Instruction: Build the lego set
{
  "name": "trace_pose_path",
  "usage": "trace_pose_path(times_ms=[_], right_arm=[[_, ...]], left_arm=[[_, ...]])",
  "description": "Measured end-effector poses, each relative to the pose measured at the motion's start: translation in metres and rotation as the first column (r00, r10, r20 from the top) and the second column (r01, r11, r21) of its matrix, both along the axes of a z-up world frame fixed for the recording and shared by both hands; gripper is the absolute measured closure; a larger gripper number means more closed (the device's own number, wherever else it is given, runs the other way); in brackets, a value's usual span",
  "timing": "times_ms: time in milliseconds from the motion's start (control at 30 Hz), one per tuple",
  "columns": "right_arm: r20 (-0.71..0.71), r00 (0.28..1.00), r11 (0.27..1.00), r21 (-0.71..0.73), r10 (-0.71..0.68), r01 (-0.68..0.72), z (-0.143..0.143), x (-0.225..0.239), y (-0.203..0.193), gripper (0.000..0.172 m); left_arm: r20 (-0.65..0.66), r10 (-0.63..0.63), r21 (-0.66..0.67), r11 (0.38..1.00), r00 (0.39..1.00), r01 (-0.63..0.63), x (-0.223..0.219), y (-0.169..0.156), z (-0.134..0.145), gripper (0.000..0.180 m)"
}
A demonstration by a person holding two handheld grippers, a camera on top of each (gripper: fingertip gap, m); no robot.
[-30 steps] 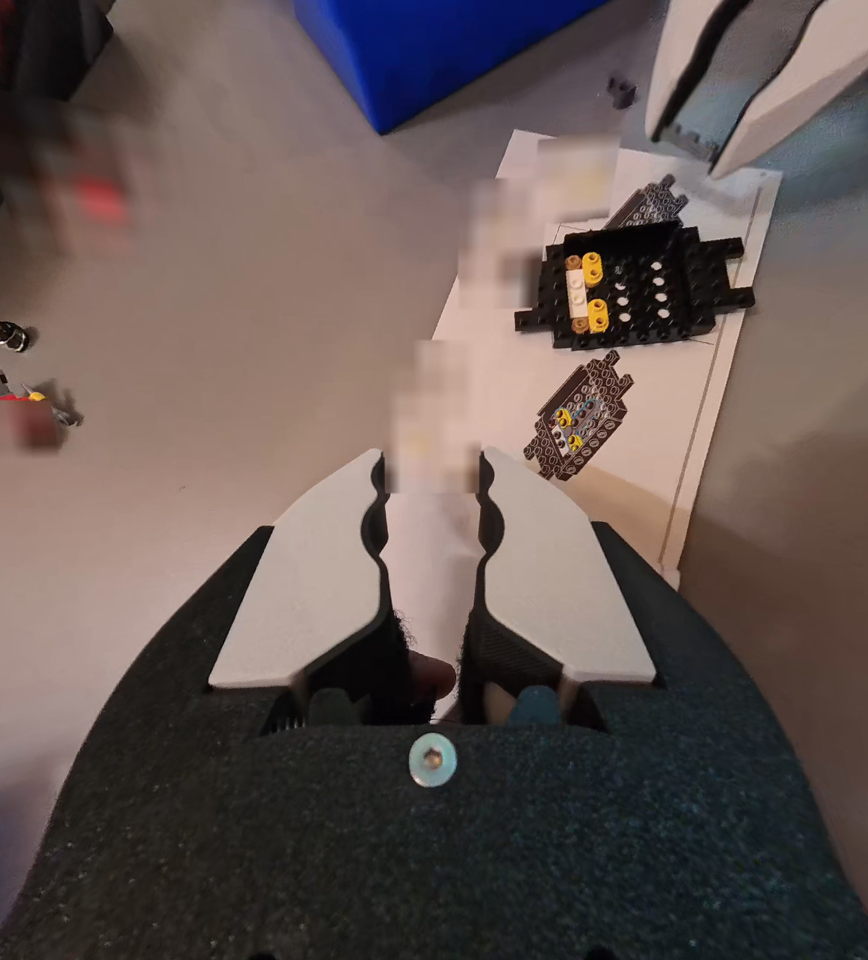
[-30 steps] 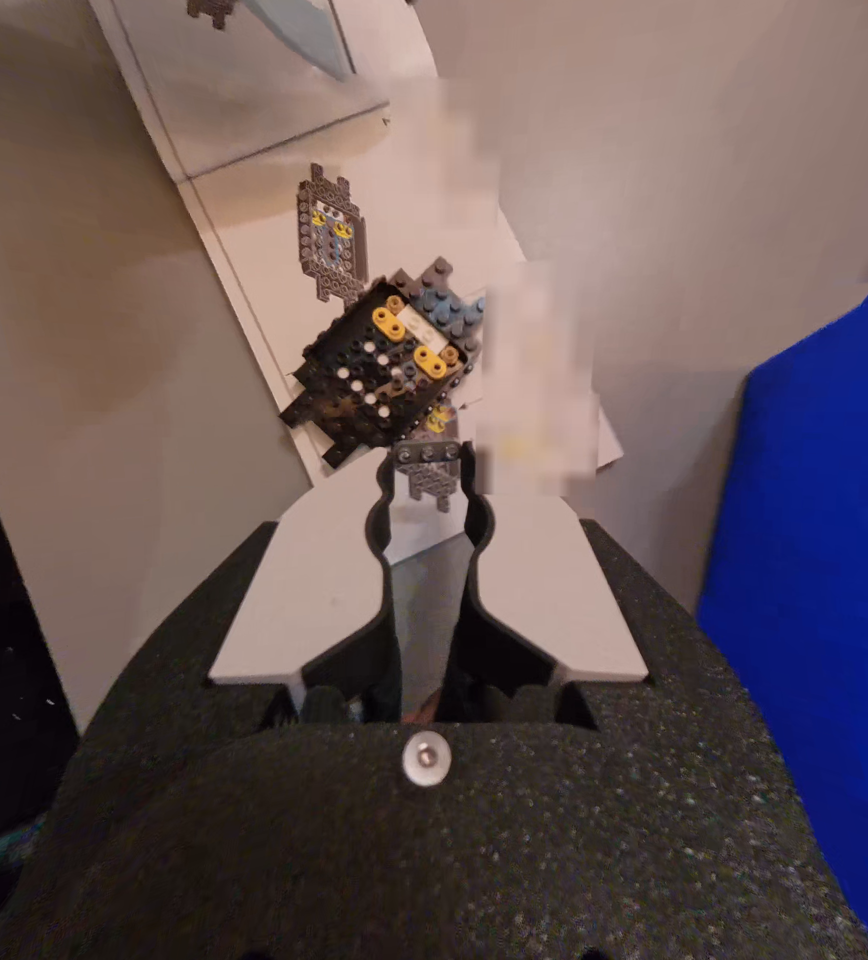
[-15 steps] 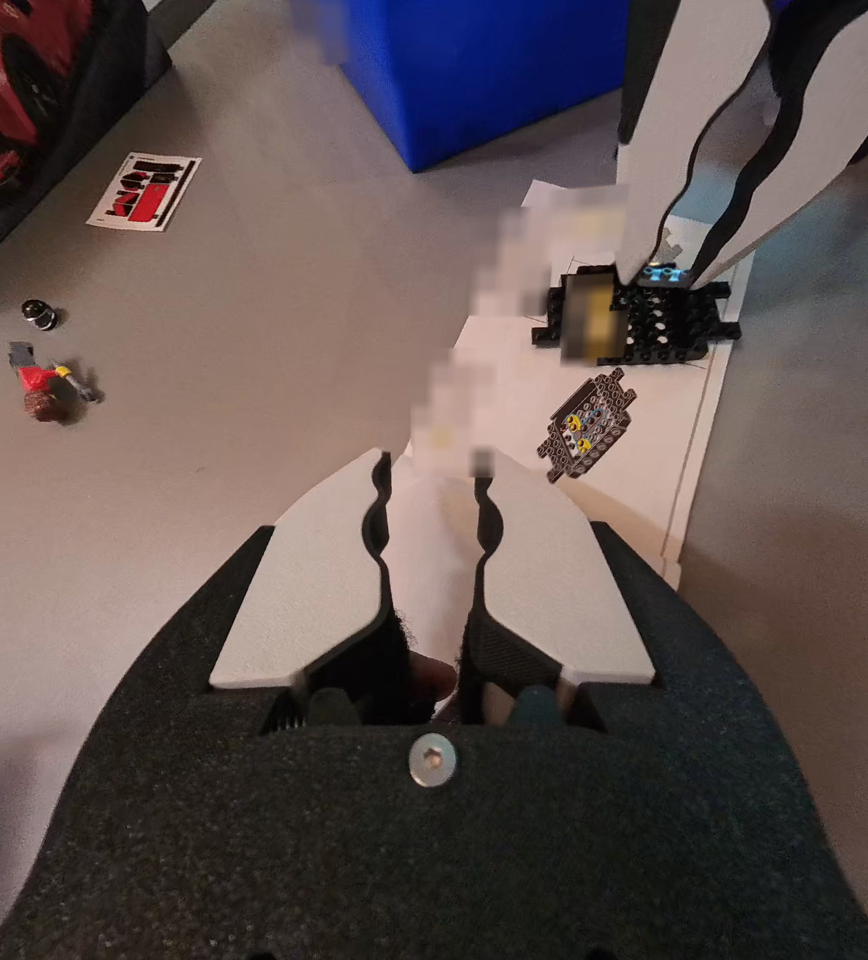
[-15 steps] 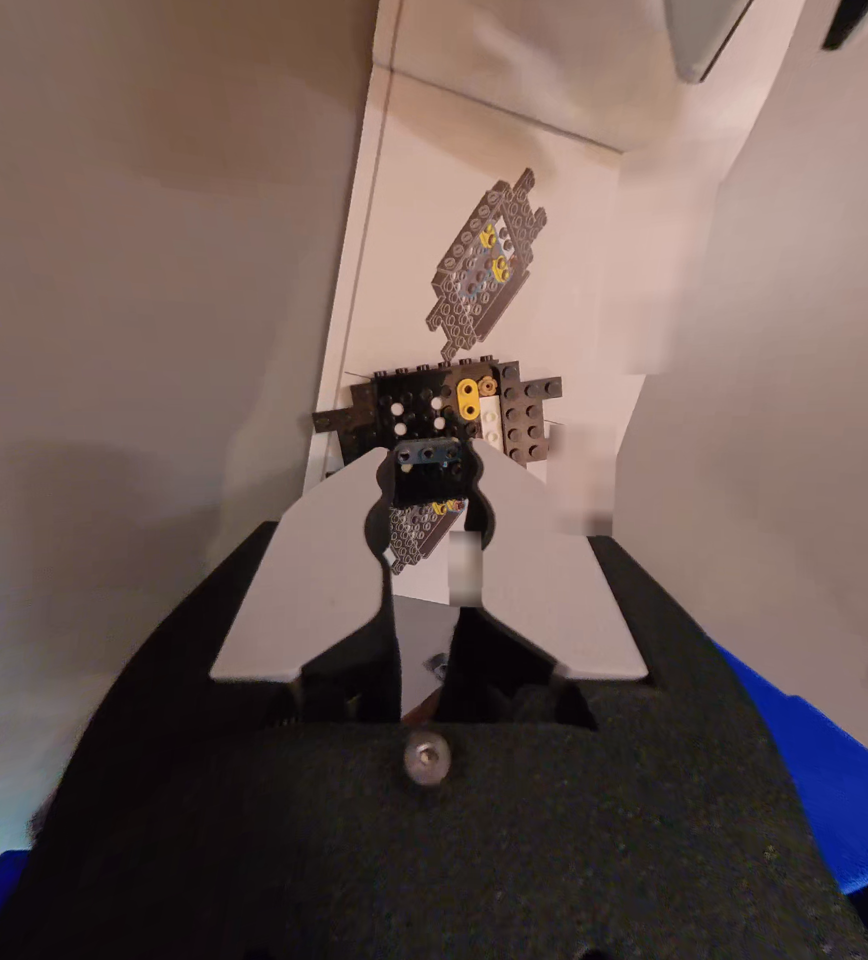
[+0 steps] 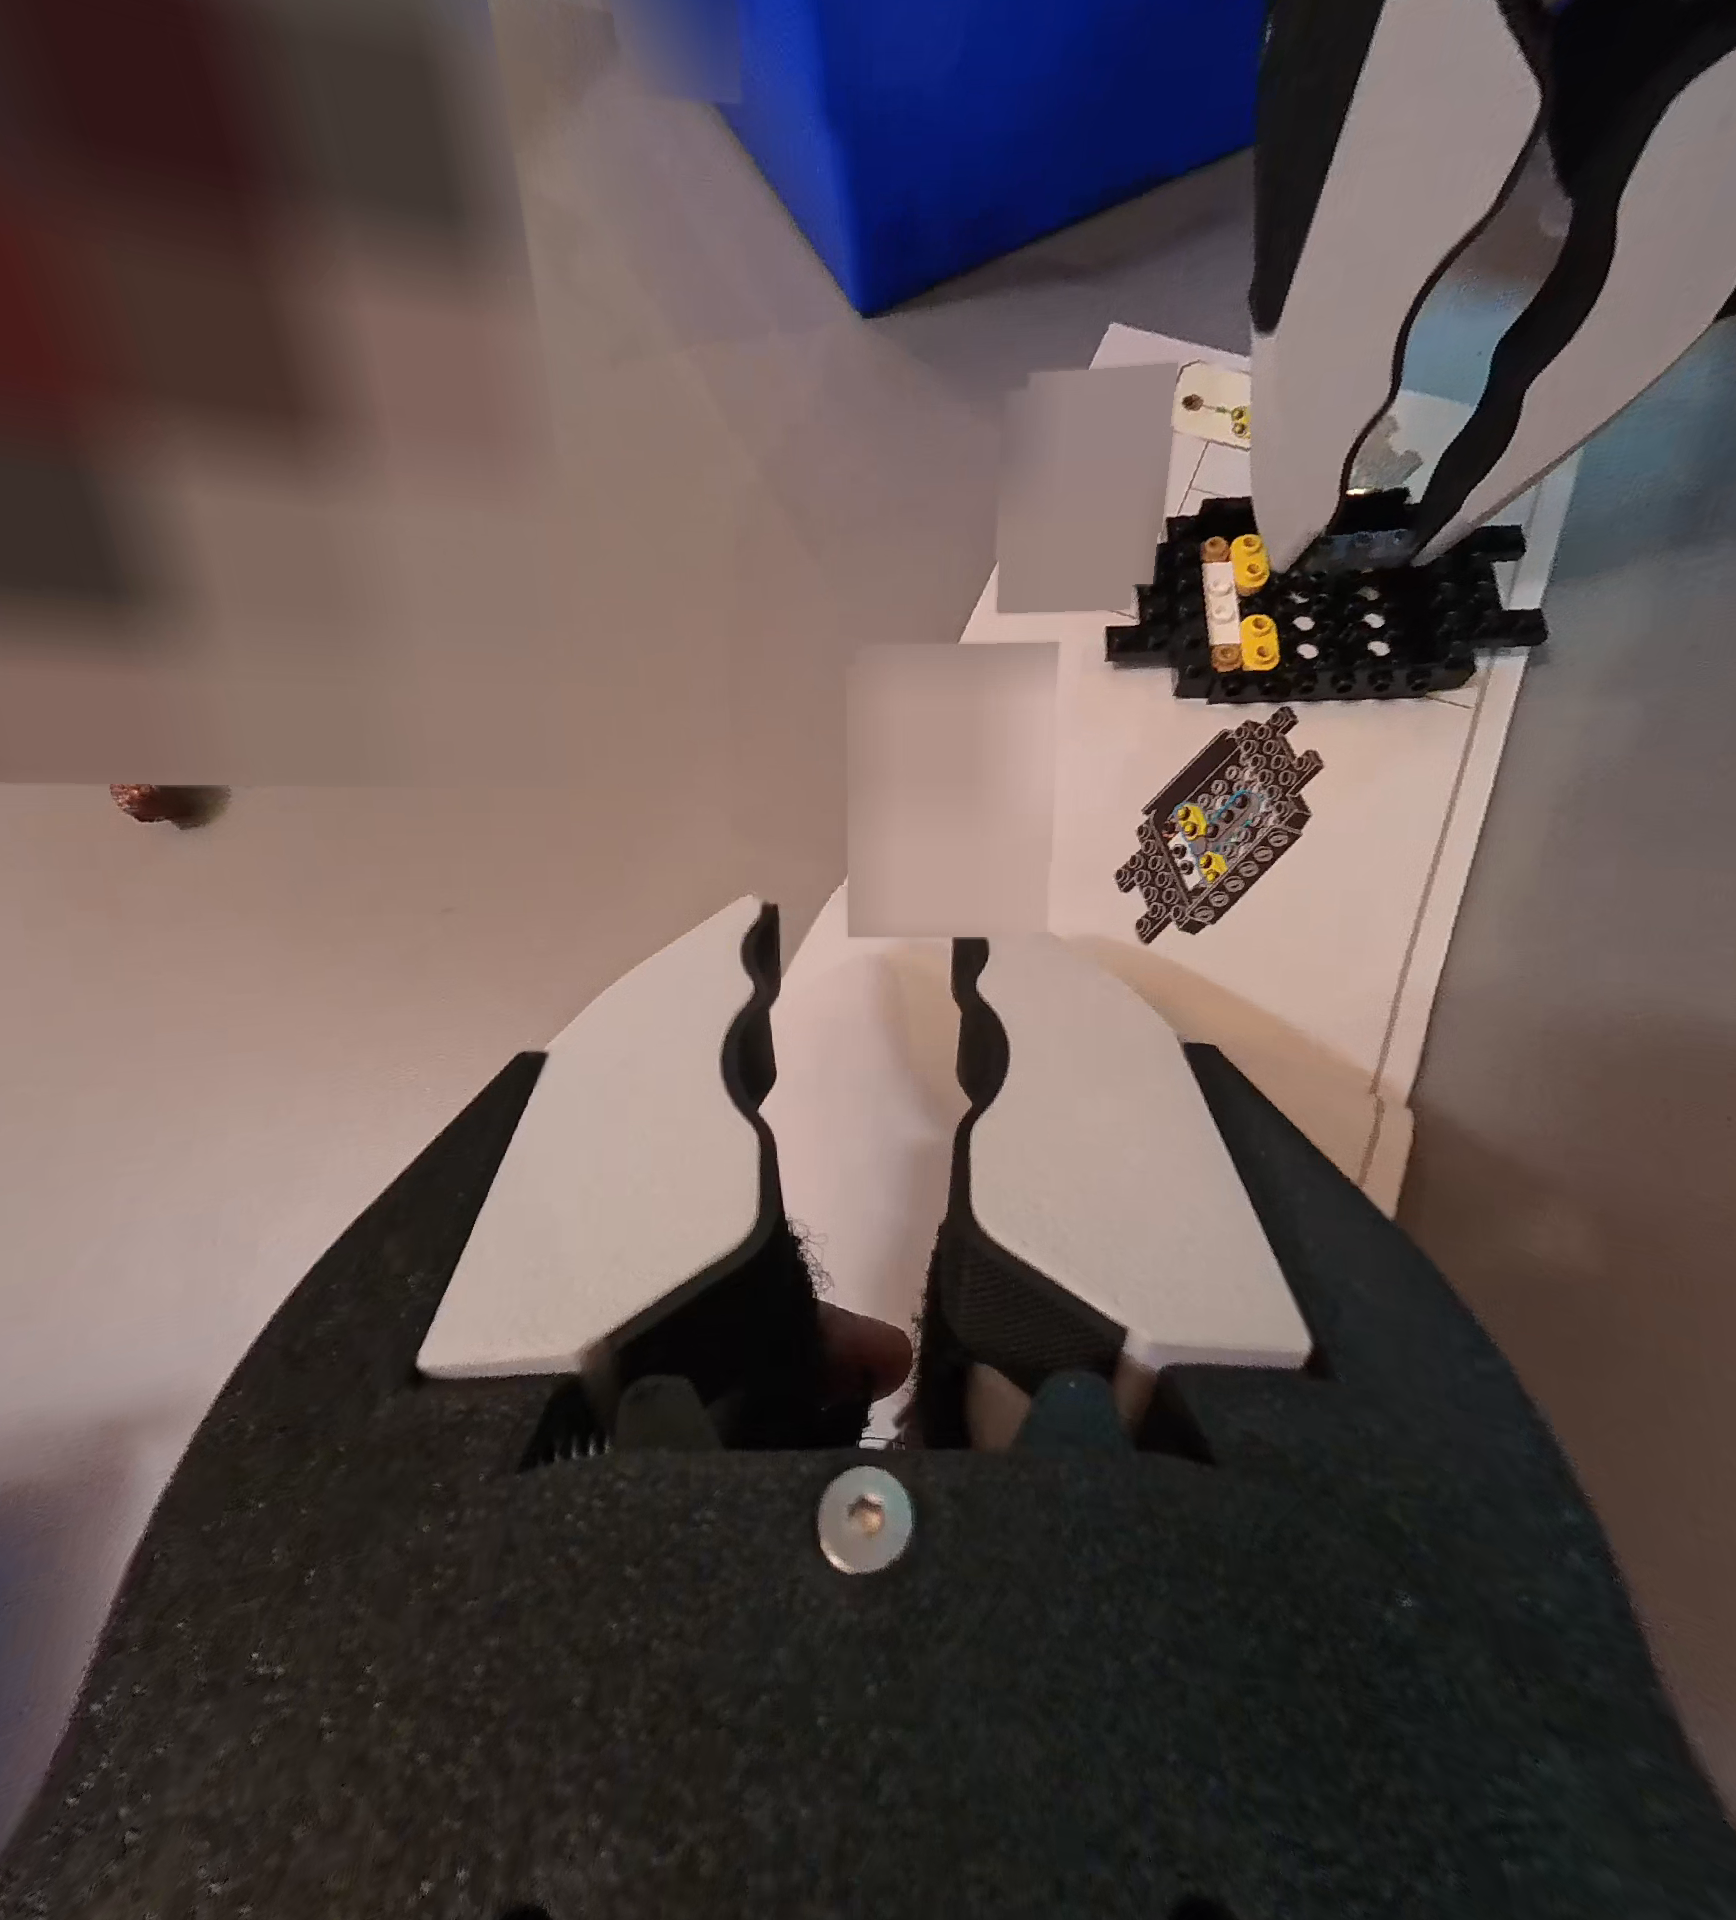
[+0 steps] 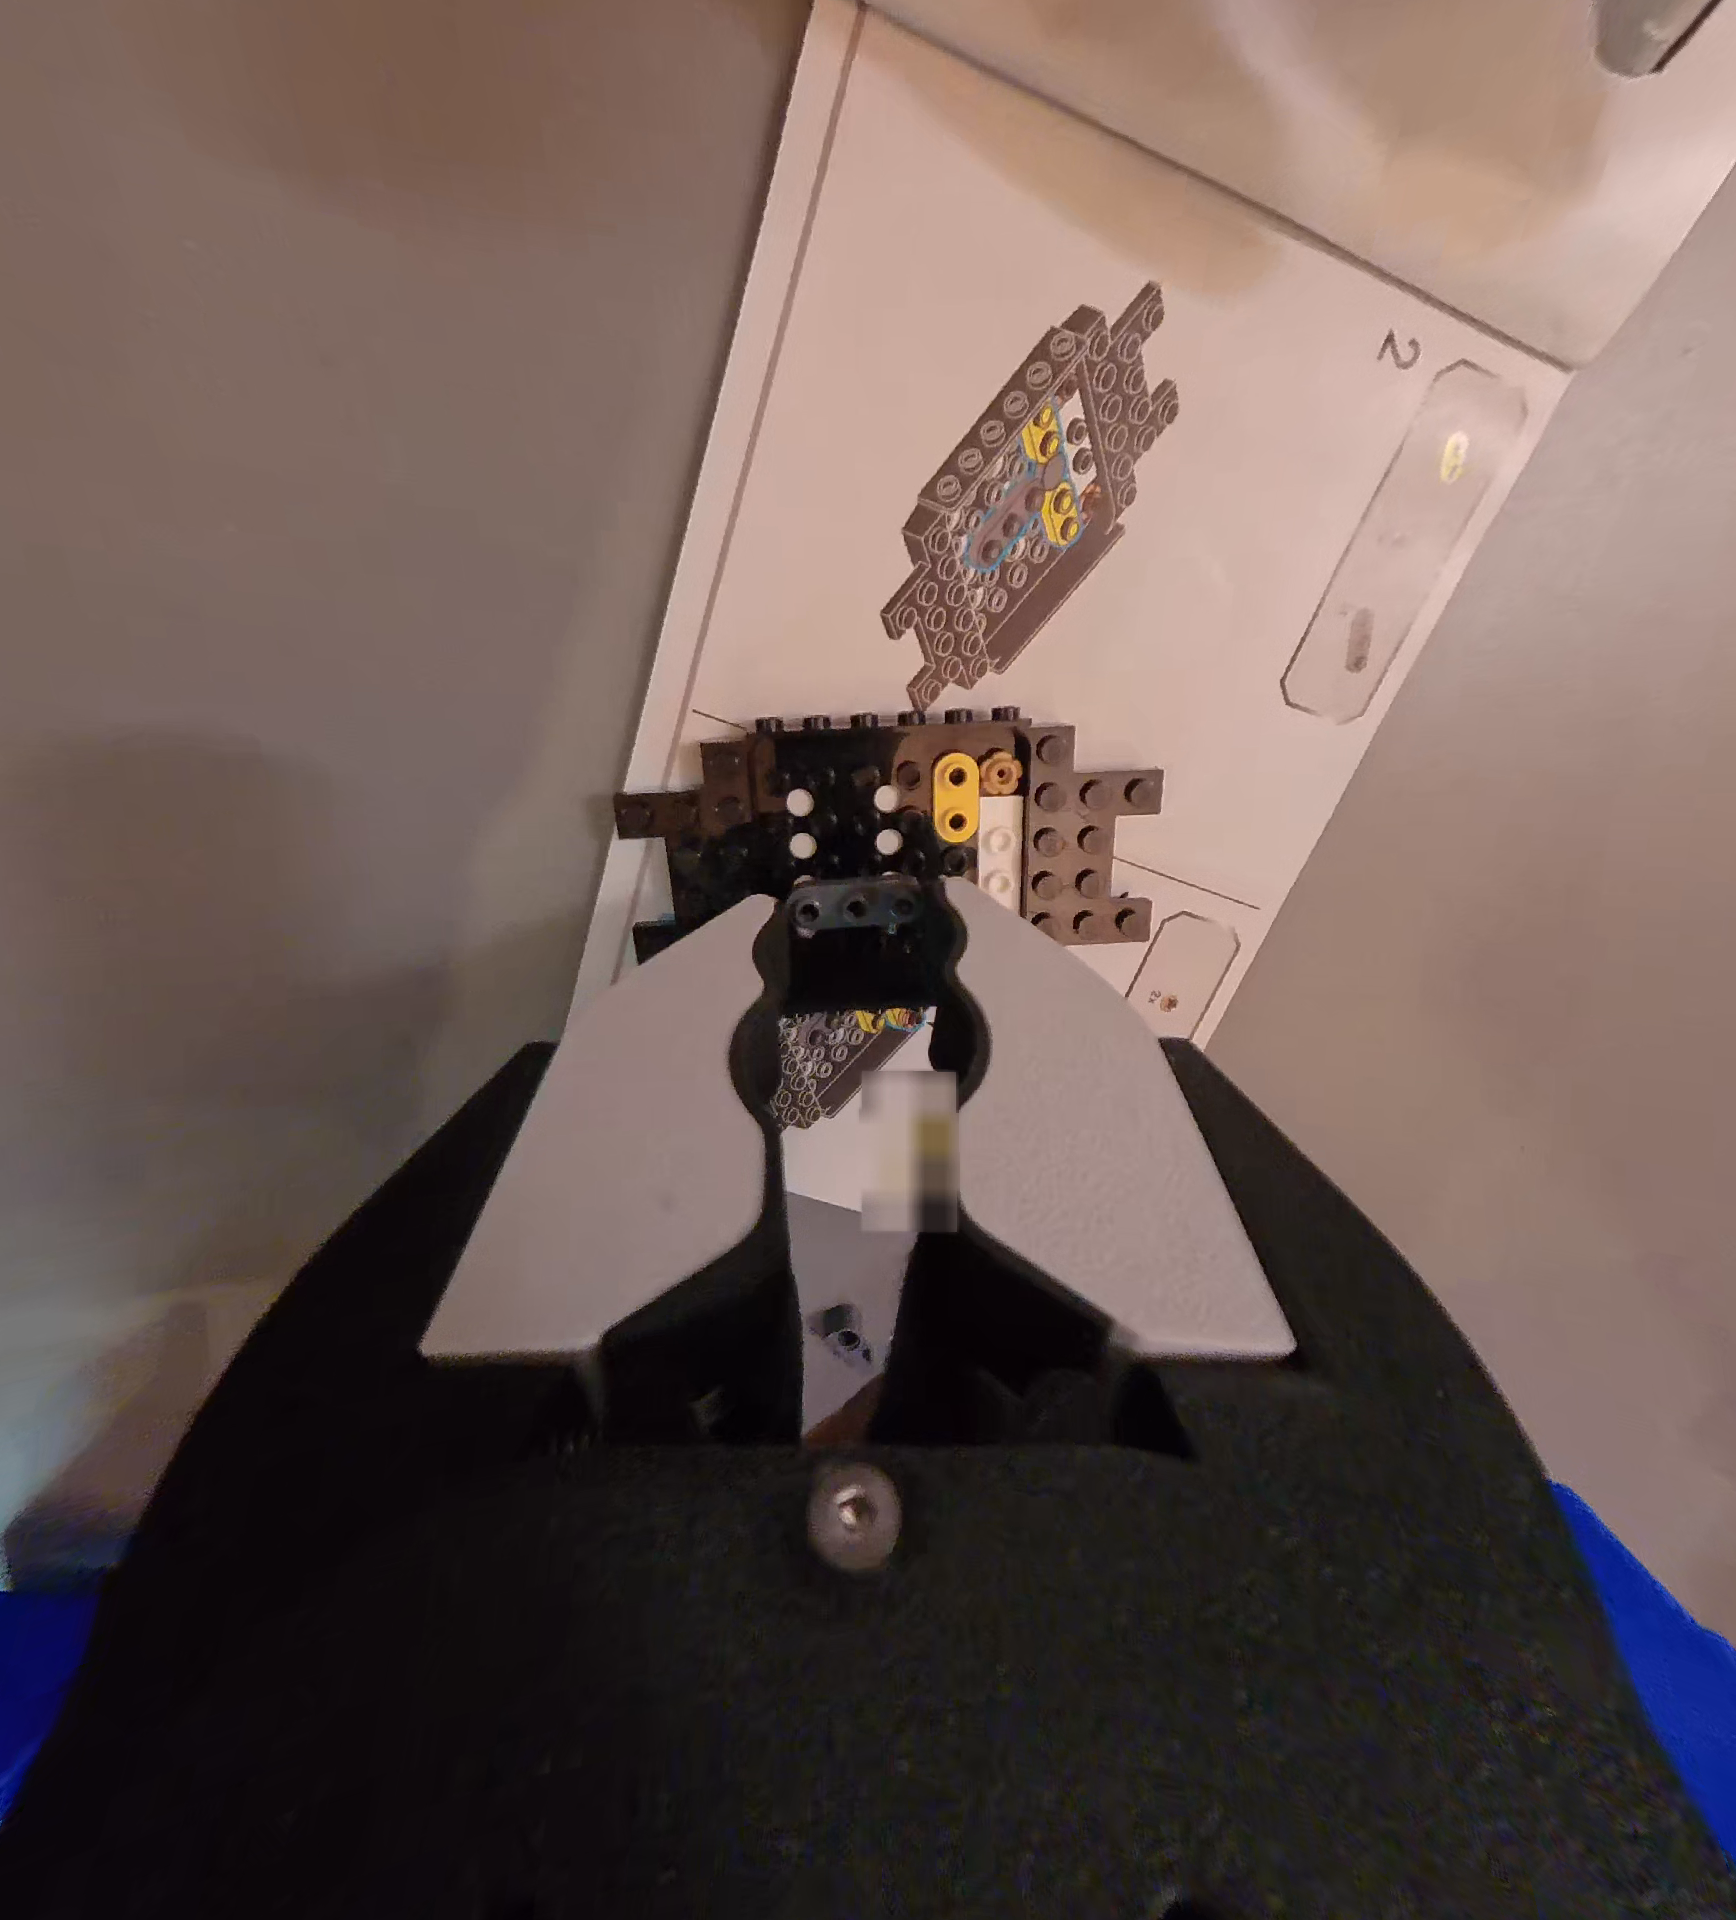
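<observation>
My right gripper (image 6: 856, 920) is shut on a small dark grey plate (image 6: 828, 907) with three holes, held crosswise at its fingertips. It holds the plate right at the near edge of a black brick chassis (image 6: 843, 821) that lies on a white instruction sheet (image 6: 822, 468). The chassis bears yellow pieces (image 6: 955, 795) and a white piece. In the left wrist view the right gripper (image 5: 1363, 551) stands upright on the chassis (image 5: 1363, 644), with the grey plate (image 5: 1373, 538) between its tips. My left gripper (image 5: 864, 935) is open and empty over the sheet's near end (image 5: 1290, 987).
A blue box (image 5: 947, 135) stands on the grey table beyond the sheet; blue also shows low in the right wrist view (image 6: 1726, 1714). A small brown piece (image 5: 157, 805) lies at the left. A tiny grey part (image 6: 843, 1330) lies under the right gripper.
My right gripper has swung over the chassis and come down onto it, still shut on the grey plate. My left gripper has hardly moved and stays open.
</observation>
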State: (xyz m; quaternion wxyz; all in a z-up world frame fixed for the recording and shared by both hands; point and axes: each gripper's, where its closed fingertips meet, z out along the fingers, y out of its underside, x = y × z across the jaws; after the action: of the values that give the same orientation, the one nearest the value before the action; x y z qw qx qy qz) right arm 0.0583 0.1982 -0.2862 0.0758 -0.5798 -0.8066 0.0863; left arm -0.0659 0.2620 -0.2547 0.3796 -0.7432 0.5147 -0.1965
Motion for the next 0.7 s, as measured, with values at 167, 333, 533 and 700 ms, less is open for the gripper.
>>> trace_pose_path(times_ms=[167,333,533,700], right_arm=[[0.002,1.000,1.000,-0.004,0.018,-0.018,-0.0027,-0.0019,0.0000,0.148],[0.019,0.999,1.000,-0.004,0.029,-0.029,-0.0059,-0.0029,0.0000,0.147],[0.035,0.999,1.000,-0.010,0.028,-0.028,-0.0065,-0.0033,0.0000,0.147],[0.051,0.999,1.000,-0.023,0.001,0.000,-0.0070,-0.0022,0.0002,0.147]], left_arm=[[0.004,0.005,-0.007,1.000,1.000,-0.005,-0.0016,0.0011,-0.0012,0.150],[-0.005,0.005,-0.003,1.000,1.000,-0.005,-0.0028,0.0019,-0.0025,0.149],[-0.004,0.008,0.001,1.000,1.000,-0.008,-0.0043,0.0024,-0.0015,0.149],[0.002,0.012,0.006,1.000,1.000,-0.012,-0.0067,0.0035,0.0004,0.149]])
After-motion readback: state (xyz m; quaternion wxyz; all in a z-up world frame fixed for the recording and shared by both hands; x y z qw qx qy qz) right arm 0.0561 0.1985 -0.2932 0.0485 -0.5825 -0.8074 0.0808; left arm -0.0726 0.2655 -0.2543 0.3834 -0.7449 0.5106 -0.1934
